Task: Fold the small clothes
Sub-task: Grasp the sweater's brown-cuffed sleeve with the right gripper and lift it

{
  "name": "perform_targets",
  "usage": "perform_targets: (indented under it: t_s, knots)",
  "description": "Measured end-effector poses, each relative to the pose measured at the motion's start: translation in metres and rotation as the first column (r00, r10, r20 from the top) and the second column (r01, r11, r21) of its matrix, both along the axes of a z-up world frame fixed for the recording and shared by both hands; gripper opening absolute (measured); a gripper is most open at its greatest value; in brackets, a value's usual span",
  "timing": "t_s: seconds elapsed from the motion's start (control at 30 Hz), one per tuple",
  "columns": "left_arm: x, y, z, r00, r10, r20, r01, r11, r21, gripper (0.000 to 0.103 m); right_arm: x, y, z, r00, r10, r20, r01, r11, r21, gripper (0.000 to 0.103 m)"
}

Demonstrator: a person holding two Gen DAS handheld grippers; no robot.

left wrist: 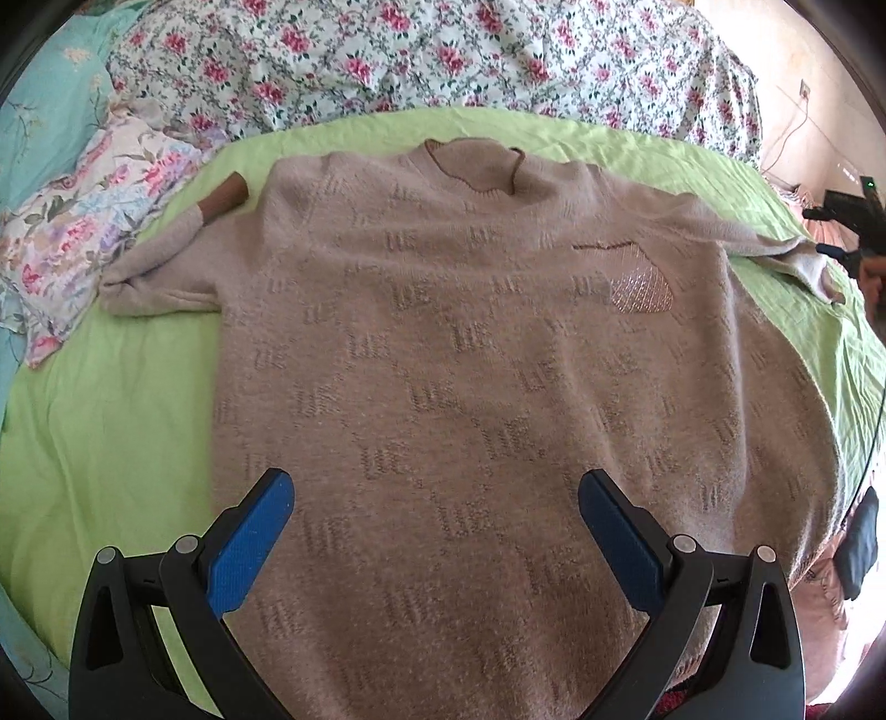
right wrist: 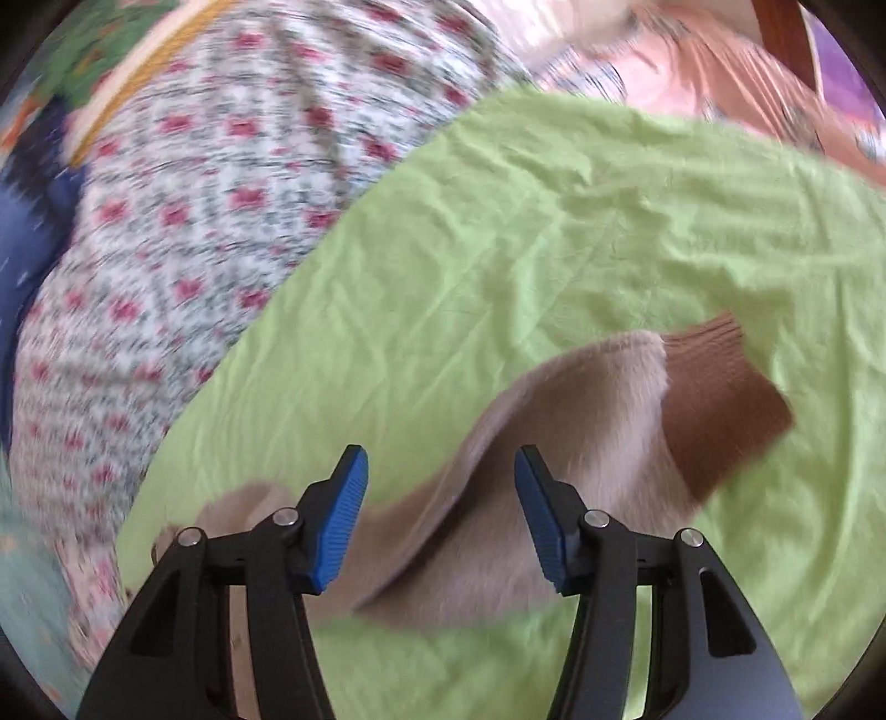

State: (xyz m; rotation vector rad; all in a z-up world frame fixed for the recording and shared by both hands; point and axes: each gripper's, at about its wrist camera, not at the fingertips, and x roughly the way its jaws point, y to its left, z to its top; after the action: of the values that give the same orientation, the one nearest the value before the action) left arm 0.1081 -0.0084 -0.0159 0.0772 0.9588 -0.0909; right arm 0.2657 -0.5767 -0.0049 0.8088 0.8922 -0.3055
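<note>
a beige sweater (left wrist: pixel 443 332) lies flat, front up, on a green sheet (left wrist: pixel 111 432). the left gripper (left wrist: pixel 436 498) hovers over its lower part, jaws wide apart. a floral quilt (left wrist: pixel 415 55) is bunched beyond the collar.

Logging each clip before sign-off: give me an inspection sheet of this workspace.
Surface: green sheet, wrinkled, over a bed.
Job's things: beige sweater spread flat, front up; its left sleeve bent back, brown cuff showing; right sleeve stretched outward.
Clutter: floral pillow; floral quilt bunched beyond the collar.
Grippers: left gripper open above the hem; right gripper part open, sleeve between its fingers, pads not pressing.
Cables: a cord along the wall.
Surroundings: pale wall; right view motion-blurred.
</note>
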Motion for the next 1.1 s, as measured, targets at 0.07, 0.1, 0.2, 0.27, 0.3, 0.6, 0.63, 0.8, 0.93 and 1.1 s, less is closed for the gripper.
perform_targets:
  t_s: [0.07, 0.1, 0.2, 0.27, 0.3, 0.6, 0.63, 0.8, 0.93, 1.1]
  knots:
    - [0.005, -0.001, -0.004, 1.000, 0.000, -0.012, 0.000, 1.000, -0.006, 0.103, 0.012, -0.008, -0.013, 0.999, -0.014, -0.047, 0.014, 1.000, -0.005, 0.053]
    - [0.008, -0.002, -0.005, 1.000, 0.000, -0.017, 0.000, 1.000, -0.008, 0.103, 0.018, -0.012, -0.021, 0.997, -0.022, -0.068, 0.023, 1.000, 0.000, 0.048]
    - [0.016, -0.003, -0.008, 1.000, -0.001, -0.028, 0.001, 1.000, -0.017, 0.103, 0.027, -0.019, -0.041, 0.993, -0.034, -0.115, 0.032, 0.999, -0.022, 0.011]
    - [0.020, -0.005, -0.011, 0.999, -0.001, -0.040, 0.000, 1.000, -0.026, 0.103, 0.026, -0.017, -0.039, 0.995, -0.023, -0.098, 0.018, 0.999, -0.048, 0.008]
    - [0.022, -0.005, -0.012, 0.999, -0.001, -0.045, 0.000, 1.000, -0.032, 0.103, 0.024, -0.012, -0.034, 0.997, -0.008, -0.081, 0.002, 0.997, -0.075, 0.007]
    - [0.026, -0.004, -0.015, 0.998, 0.001, -0.058, -0.006, 0.997, -0.082, 0.103, 0.031, 0.083, 0.028, 0.952, 0.264, 0.157, -0.247, 0.962, -0.116, 0.006]
    - [0.025, -0.003, -0.014, 0.998, 0.003, -0.055, -0.008, 0.996, -0.085, 0.103, 0.036, 0.103, 0.035, 0.936, 0.306, 0.175, -0.289, 0.950, -0.116, 0.006]
    - [0.019, 0.007, -0.011, 0.998, 0.029, -0.047, -0.034, 0.994, -0.106, 0.103, 0.051, 0.223, 0.071, 0.786, 0.544, 0.292, -0.530, 0.838, -0.132, 0.006]
    - [0.017, 0.022, -0.008, 0.997, 0.066, -0.046, -0.072, 0.986, -0.148, 0.103, 0.045, 0.317, 0.081, 0.642, 0.695, 0.324, -0.676, 0.712, -0.189, 0.006]
    - [0.014, 0.045, -0.006, 0.992, 0.116, -0.046, -0.123, 0.973, -0.195, 0.103, 0.016, 0.395, 0.057, 0.505, 0.811, 0.295, -0.808, 0.565, -0.169, 0.006]
